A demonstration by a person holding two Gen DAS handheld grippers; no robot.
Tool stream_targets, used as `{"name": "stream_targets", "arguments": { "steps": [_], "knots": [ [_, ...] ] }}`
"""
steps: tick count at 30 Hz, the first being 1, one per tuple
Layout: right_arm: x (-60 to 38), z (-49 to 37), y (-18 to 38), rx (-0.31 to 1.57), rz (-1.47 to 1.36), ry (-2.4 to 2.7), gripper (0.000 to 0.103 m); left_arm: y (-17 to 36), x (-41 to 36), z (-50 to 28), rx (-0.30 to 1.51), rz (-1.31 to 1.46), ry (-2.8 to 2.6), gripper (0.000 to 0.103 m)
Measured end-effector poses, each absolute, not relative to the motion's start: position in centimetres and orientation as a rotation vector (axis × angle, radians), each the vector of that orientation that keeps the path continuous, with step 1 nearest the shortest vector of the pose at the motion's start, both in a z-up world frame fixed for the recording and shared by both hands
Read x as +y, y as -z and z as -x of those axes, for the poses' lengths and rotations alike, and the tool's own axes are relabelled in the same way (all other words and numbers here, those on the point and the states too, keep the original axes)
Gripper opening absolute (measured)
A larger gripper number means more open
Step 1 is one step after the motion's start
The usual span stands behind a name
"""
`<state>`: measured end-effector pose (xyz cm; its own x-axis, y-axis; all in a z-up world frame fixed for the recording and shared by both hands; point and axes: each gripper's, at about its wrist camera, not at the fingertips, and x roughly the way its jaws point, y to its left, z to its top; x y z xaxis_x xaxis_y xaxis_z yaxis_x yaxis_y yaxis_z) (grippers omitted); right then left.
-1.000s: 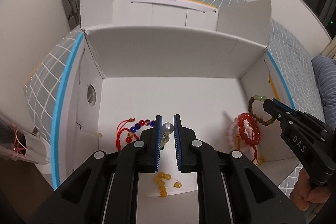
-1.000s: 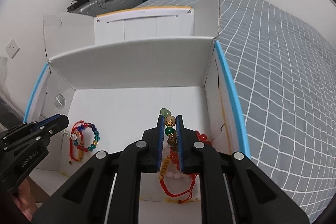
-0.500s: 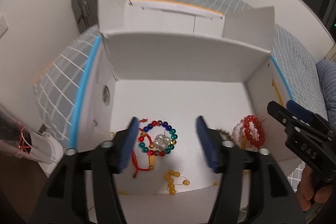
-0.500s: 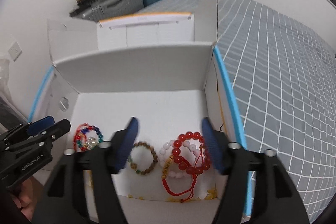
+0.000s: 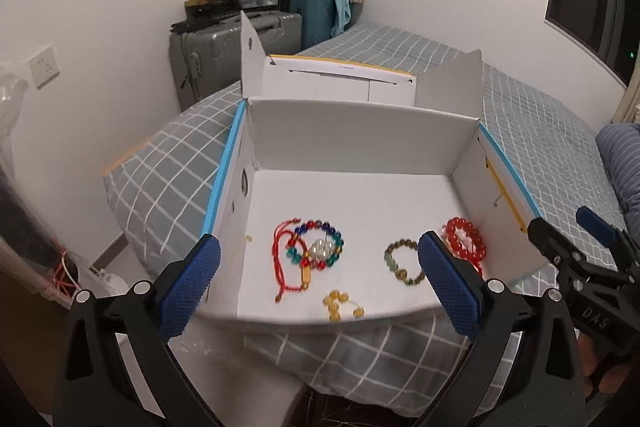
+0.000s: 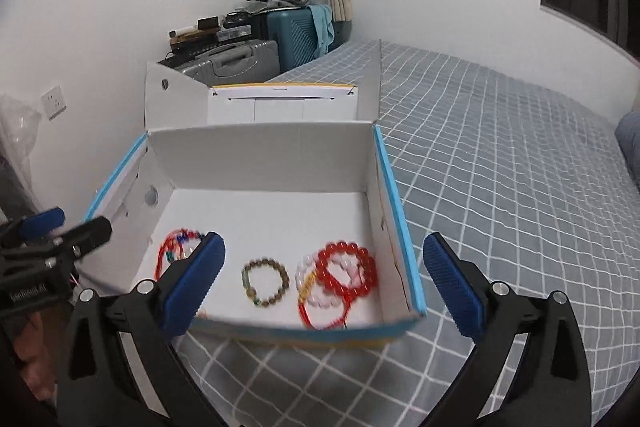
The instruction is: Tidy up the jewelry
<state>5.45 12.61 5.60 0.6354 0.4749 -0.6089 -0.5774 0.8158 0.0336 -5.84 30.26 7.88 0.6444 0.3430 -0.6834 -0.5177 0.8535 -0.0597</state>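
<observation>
A white box with blue rims (image 5: 228, 163) (image 6: 394, 195) sits on the bed. Inside lie a multicoloured bead bracelet with a pearl cluster and red cord (image 5: 318, 247) (image 6: 176, 243), a brown-green bead bracelet (image 5: 402, 263) (image 6: 266, 281), a red bead bracelet (image 5: 466, 241) (image 6: 348, 269) over a white-pink one (image 6: 312, 285), and yellow beads (image 5: 338, 305). My left gripper (image 5: 318, 287) is open and empty, held back above the box's near edge. My right gripper (image 6: 324, 283) is open and empty, also held back near that edge.
The box's lid (image 5: 336, 79) stands open behind it. The grey checked bed (image 6: 500, 155) stretches to the right. Suitcases (image 5: 232, 43) stand against the far wall. A pillow (image 5: 624, 163) lies at the right. The floor (image 5: 108, 255) drops off at the left.
Both grippers opened, dropping the pearl-cluster bracelet and the brown-green bracelet into the box, then pulled back and up out of the box.
</observation>
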Motion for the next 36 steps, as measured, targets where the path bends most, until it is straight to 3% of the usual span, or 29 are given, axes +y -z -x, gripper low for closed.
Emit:
{"name": "stream_targets", "arguments": {
  "steps": [15, 36],
  "knots": [
    [10.8, -2.1, -3.1, 0.697, 0.172, -0.590, 0.096, -4.5, 27.3, 9.3, 0.775, 0.260, -0.469, 0.097],
    [10.9, -2.5, -2.7, 0.708, 0.179, -0.580, 0.096, -5.0, 27.2, 9.0, 0.750, 0.206, -0.516, 0.097]
  ]
}}
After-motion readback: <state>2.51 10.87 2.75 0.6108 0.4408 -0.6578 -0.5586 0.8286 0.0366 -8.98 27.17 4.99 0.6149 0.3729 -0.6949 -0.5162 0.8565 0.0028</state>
